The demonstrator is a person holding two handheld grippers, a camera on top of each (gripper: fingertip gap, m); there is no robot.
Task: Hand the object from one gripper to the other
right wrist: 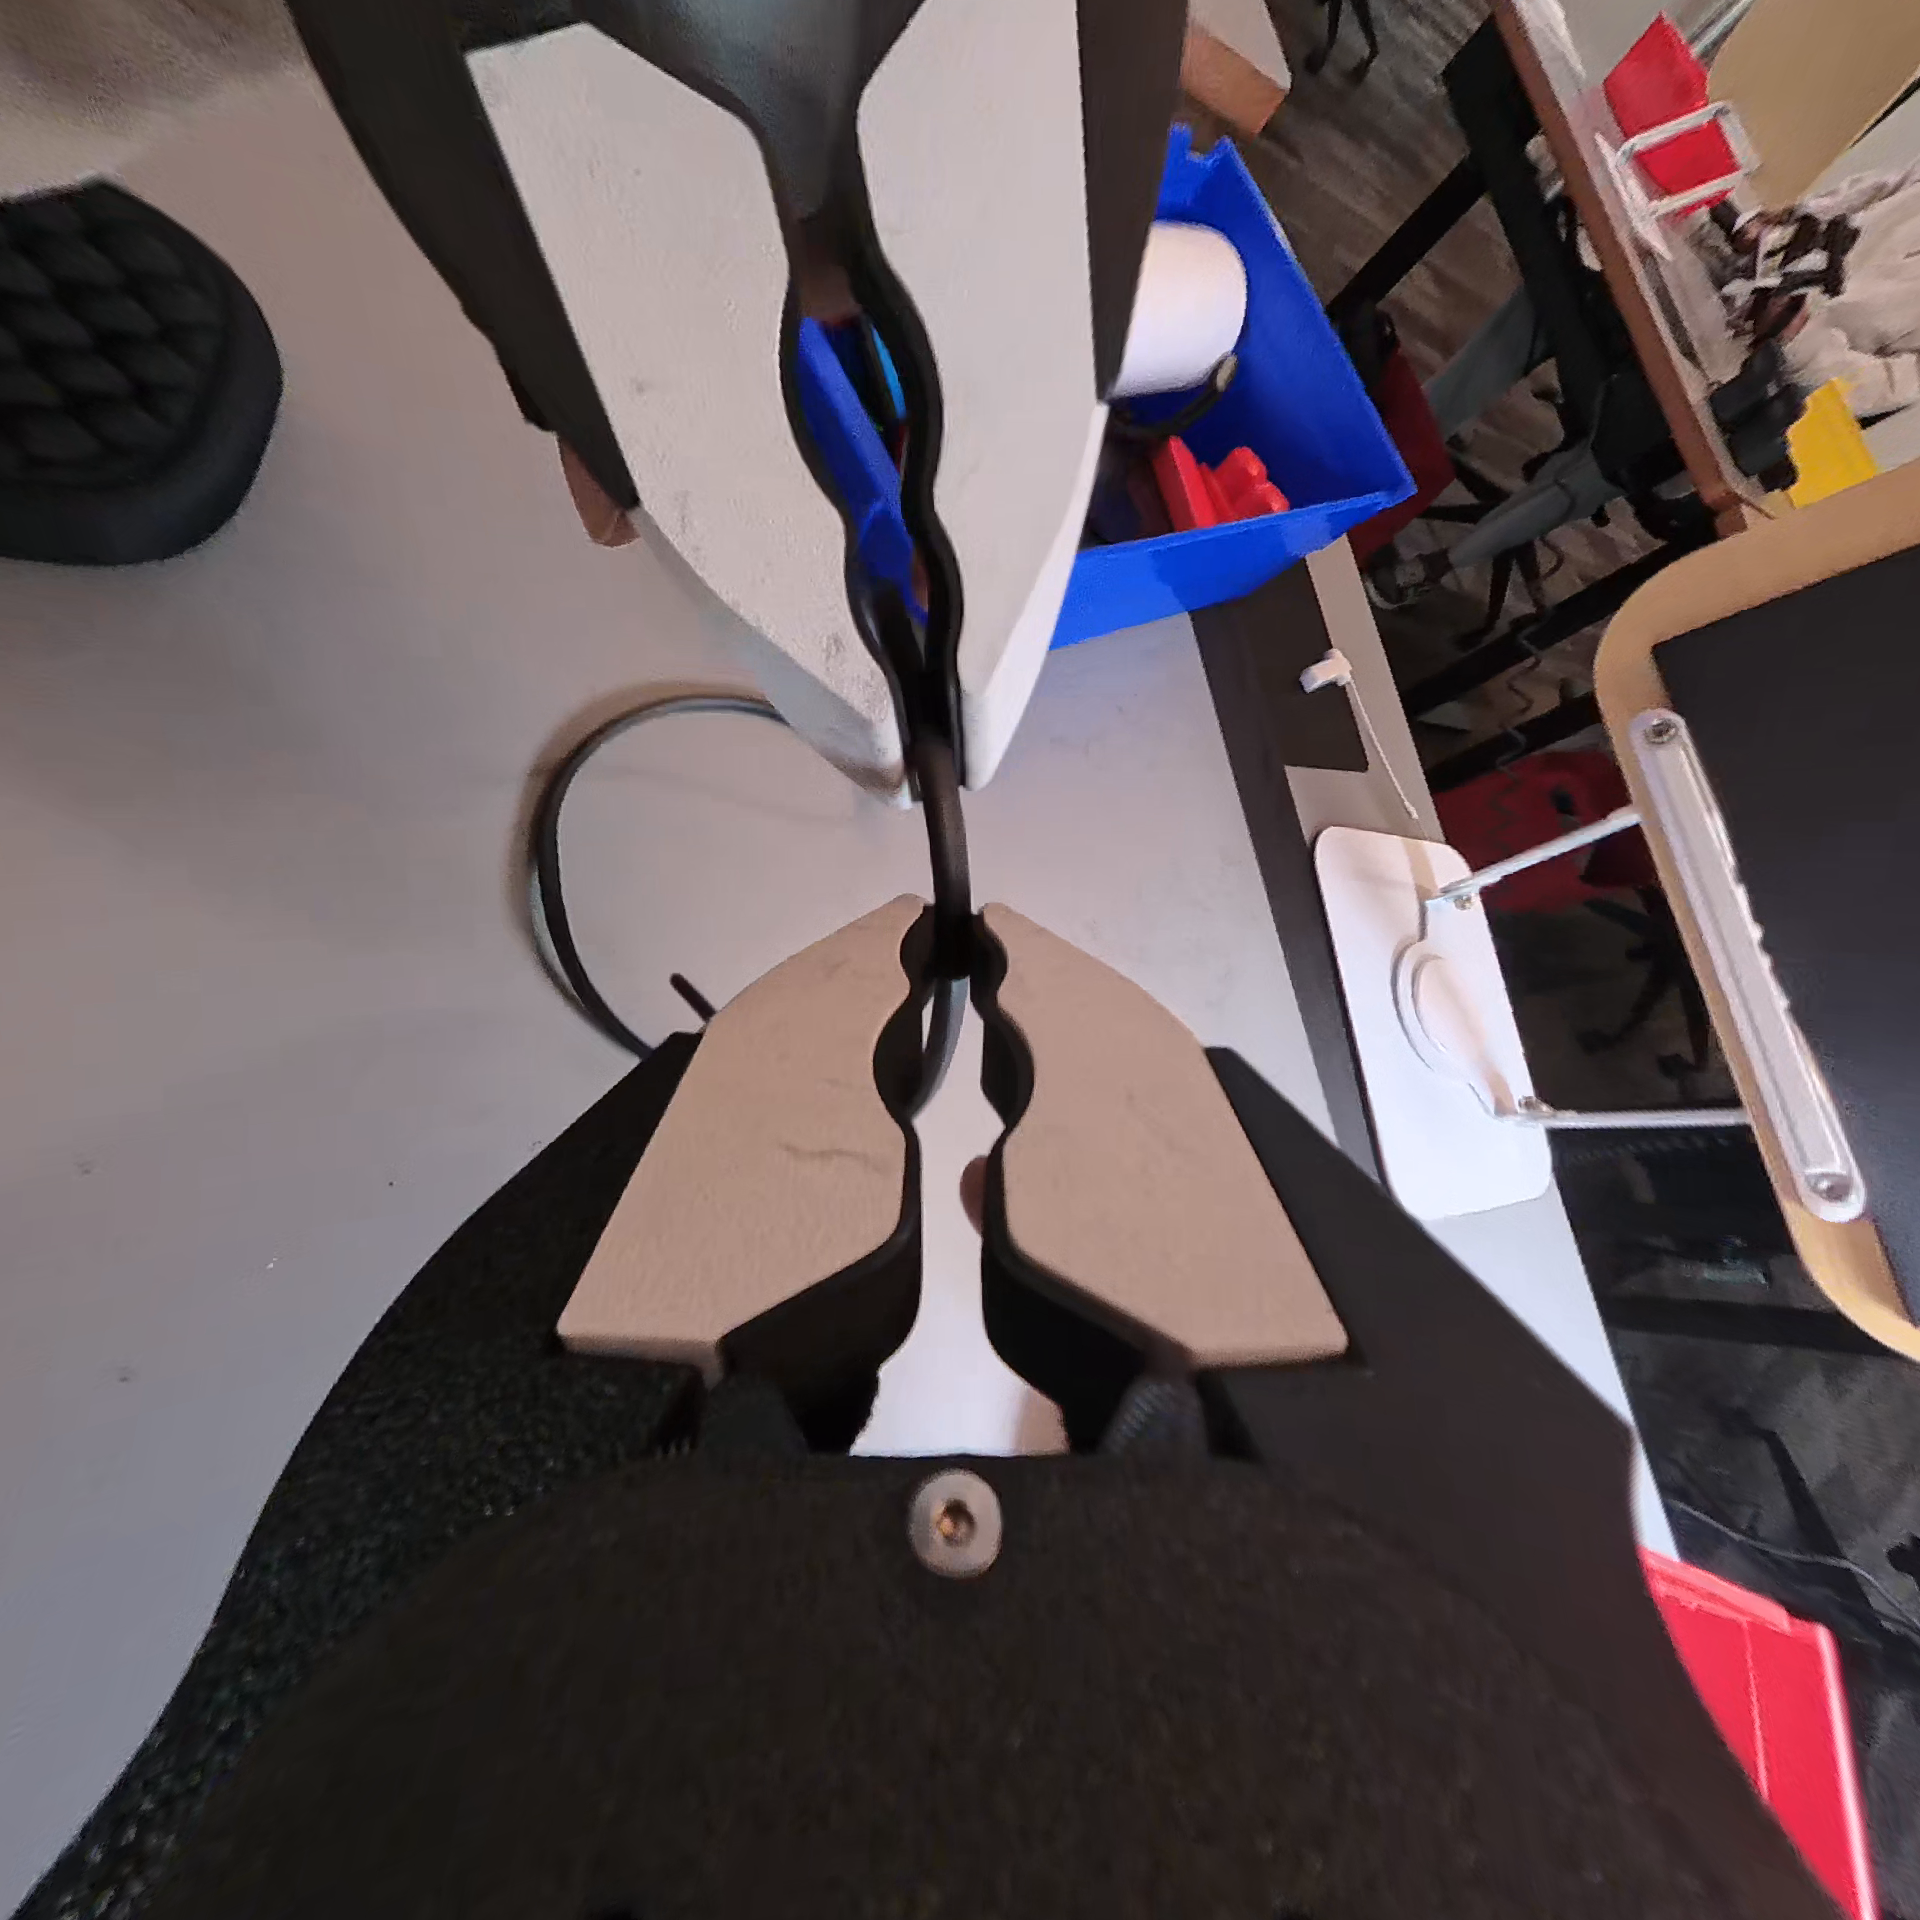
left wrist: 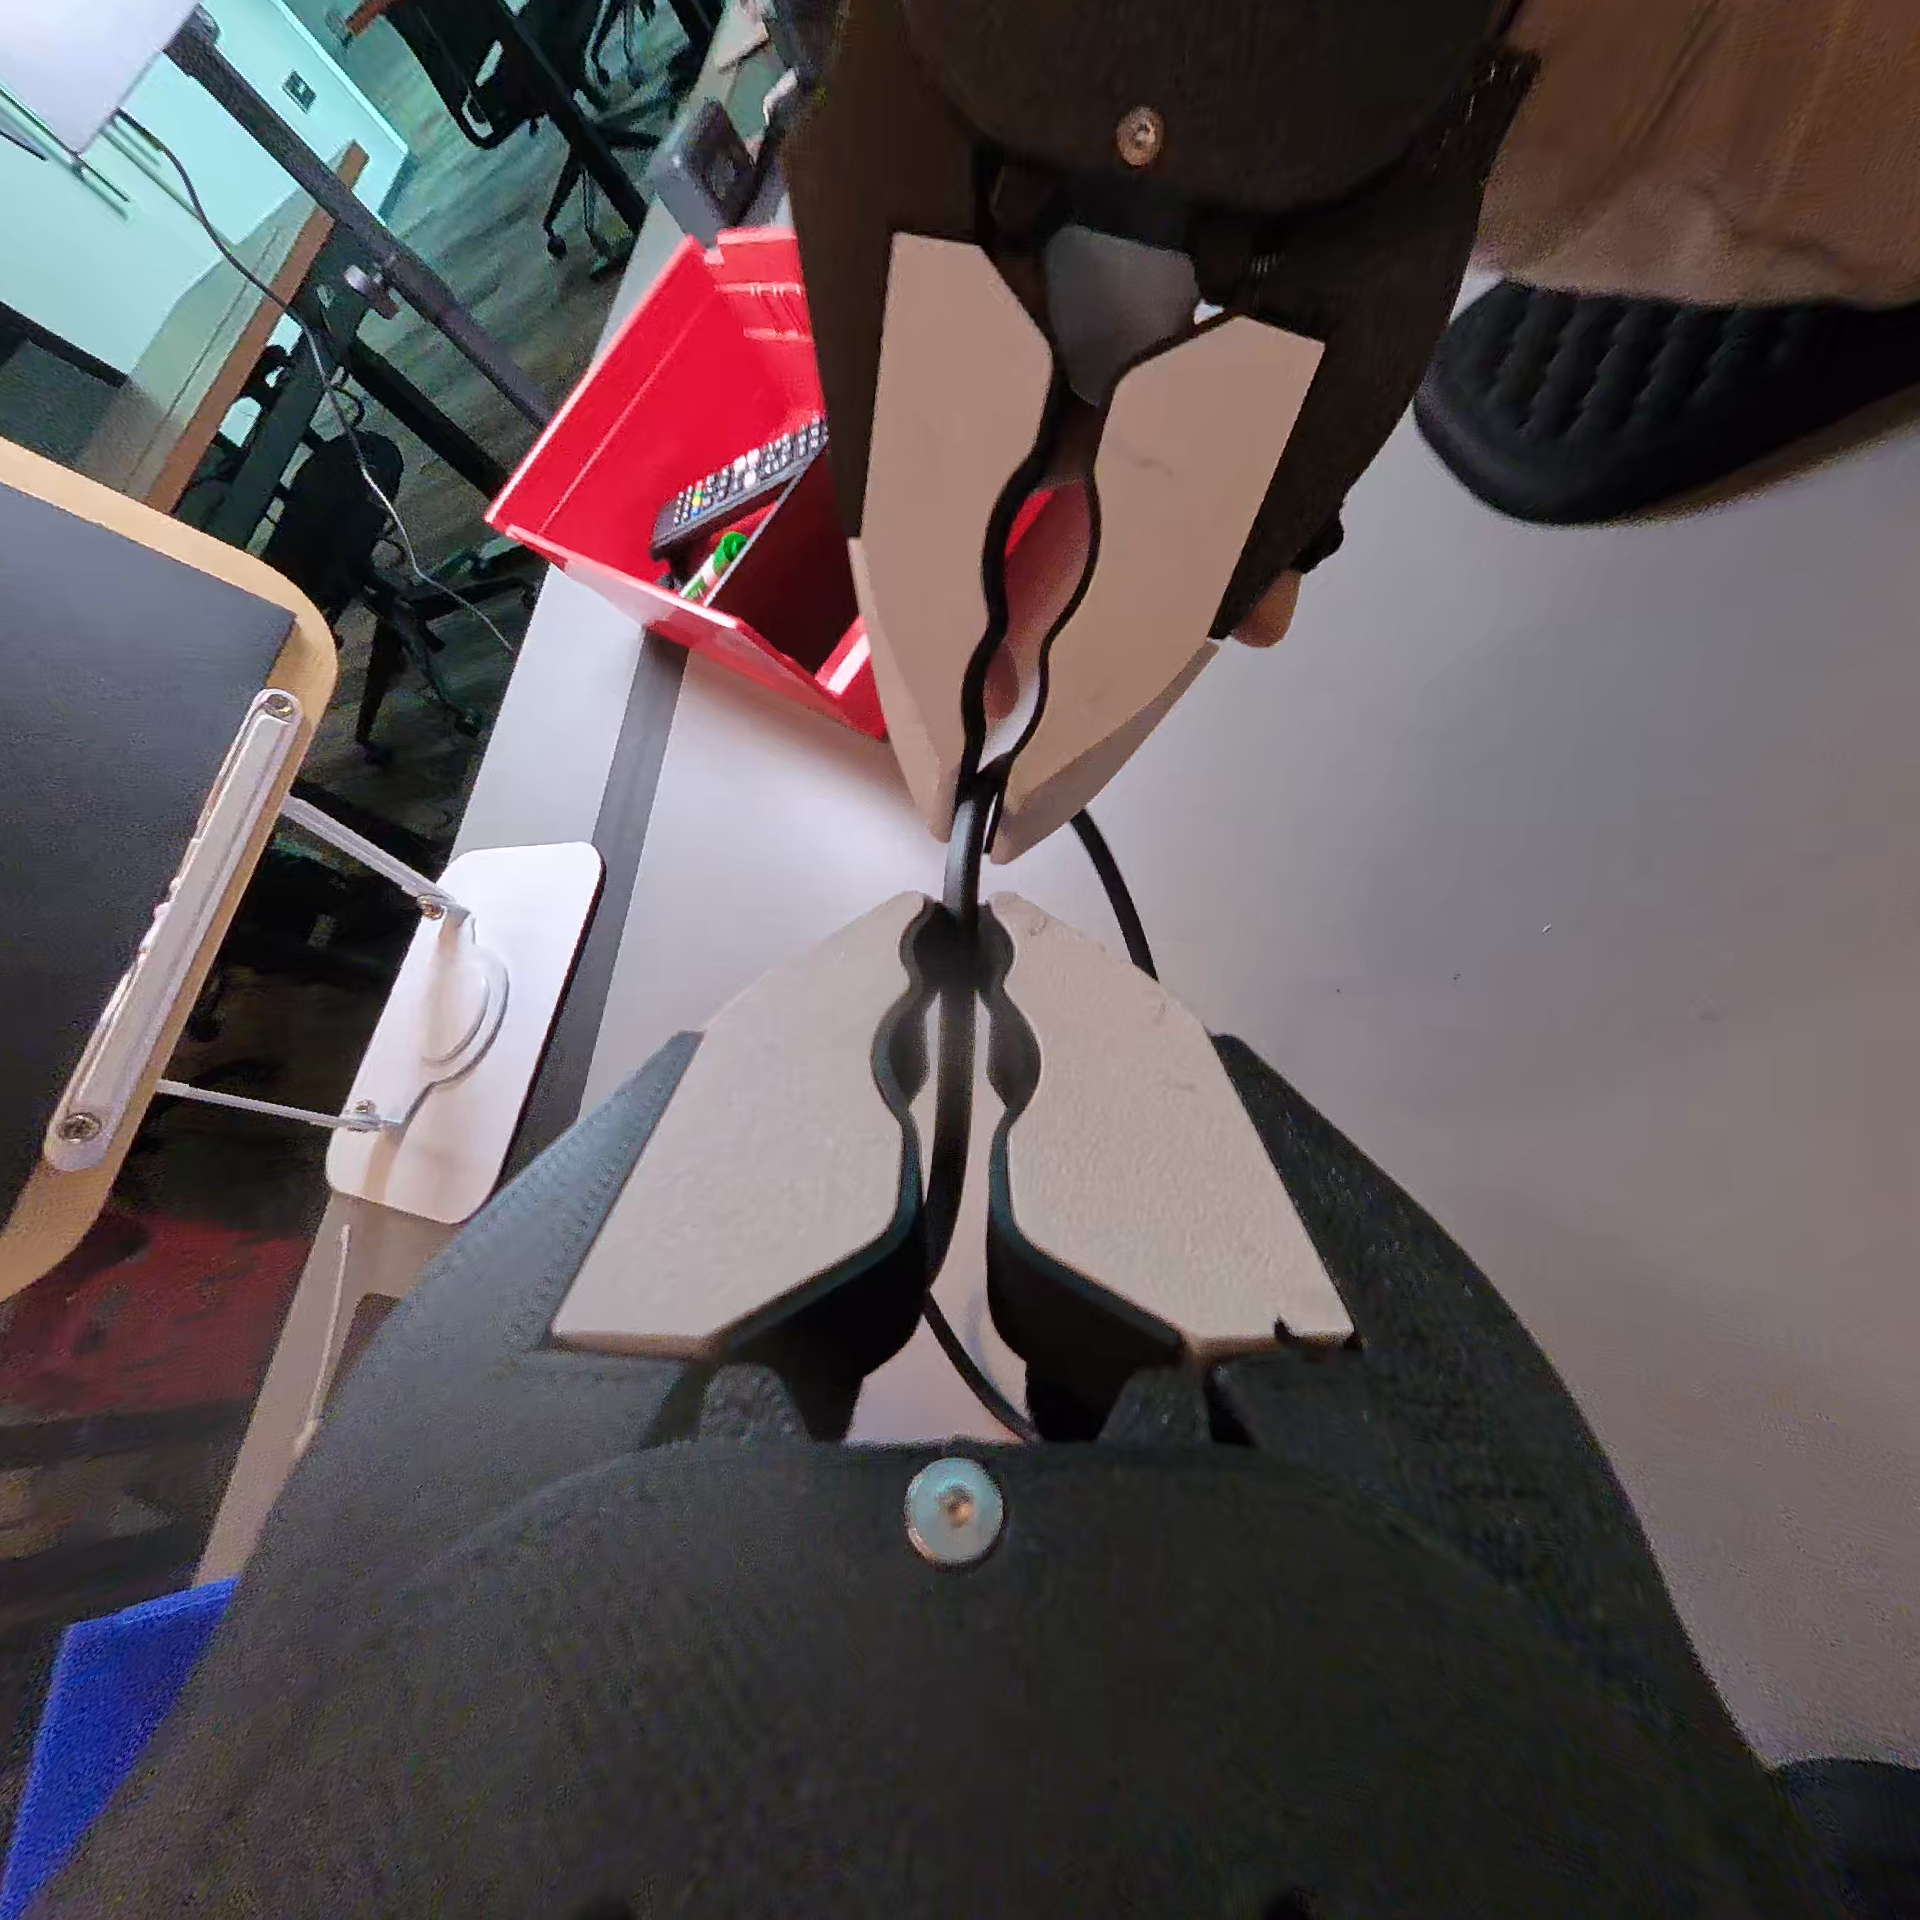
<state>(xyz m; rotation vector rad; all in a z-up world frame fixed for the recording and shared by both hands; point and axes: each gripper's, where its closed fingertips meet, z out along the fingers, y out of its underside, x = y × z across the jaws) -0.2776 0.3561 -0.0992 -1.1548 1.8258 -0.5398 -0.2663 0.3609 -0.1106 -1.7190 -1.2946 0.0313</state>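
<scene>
Tip to tip above the table [left wrist: 1455,935], left gripper [left wrist: 954,920] and right gripper [right wrist: 951,920] fingers both seemingly pinch a black cable loop [right wrist: 948,842].

2 tools (tips facing) [left wrist: 961,914] [right wrist: 951,920], 1 black ring [left wrist: 961,862], 2 bins [left wrist: 644,436] [right wrist: 1299,416]

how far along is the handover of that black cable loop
Done: the two grippers have met tip to tip above the table, with the black cable loop bridging them. In hand: the left gripper and the right gripper both look shut on the loop, so it is held from both sides. Left: one gripper must open and back off; which one gives and which receives cannot be told here.
</scene>
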